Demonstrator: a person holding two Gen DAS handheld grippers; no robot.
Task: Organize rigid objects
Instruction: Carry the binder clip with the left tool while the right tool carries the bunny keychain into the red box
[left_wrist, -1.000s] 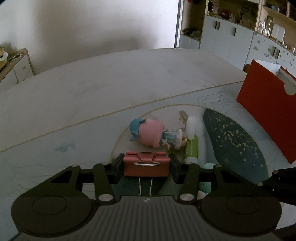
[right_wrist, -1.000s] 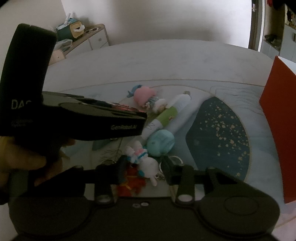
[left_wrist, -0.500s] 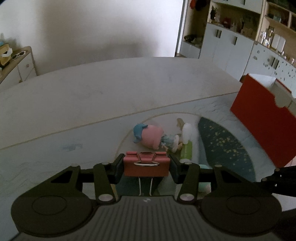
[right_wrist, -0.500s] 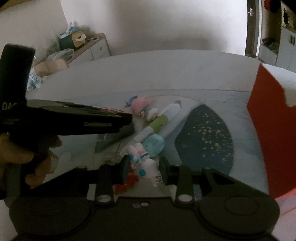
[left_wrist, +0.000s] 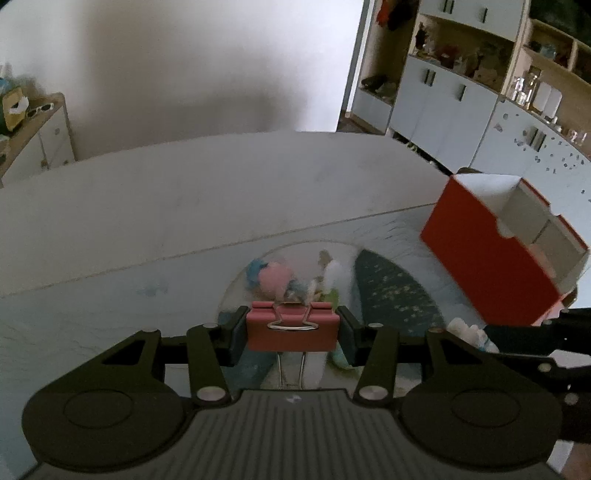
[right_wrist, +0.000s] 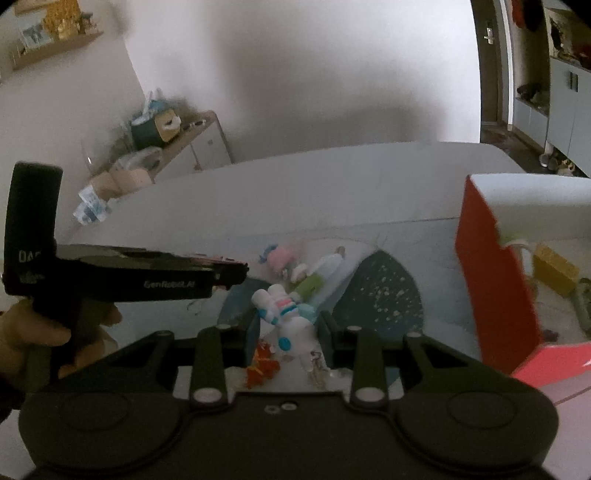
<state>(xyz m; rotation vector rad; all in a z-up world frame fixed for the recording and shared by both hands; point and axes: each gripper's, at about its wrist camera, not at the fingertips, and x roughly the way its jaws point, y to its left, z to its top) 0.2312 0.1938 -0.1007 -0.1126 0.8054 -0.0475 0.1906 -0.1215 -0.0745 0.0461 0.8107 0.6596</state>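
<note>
We pinch a pink binder clip (left_wrist: 292, 330) in our left gripper (left_wrist: 292, 332) and a white bunny keychain (right_wrist: 286, 317) in our right gripper (right_wrist: 288, 328), both clear of the worktop (left_wrist: 184, 206), likely bound for the red box (left_wrist: 491, 266) at right.

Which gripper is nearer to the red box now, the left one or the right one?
Right. The right gripper, jaws shut on a white rabbit keychain, is close beside the red box. The left gripper, holding a pink binder clip, is farther away, beyond the right one.
</note>
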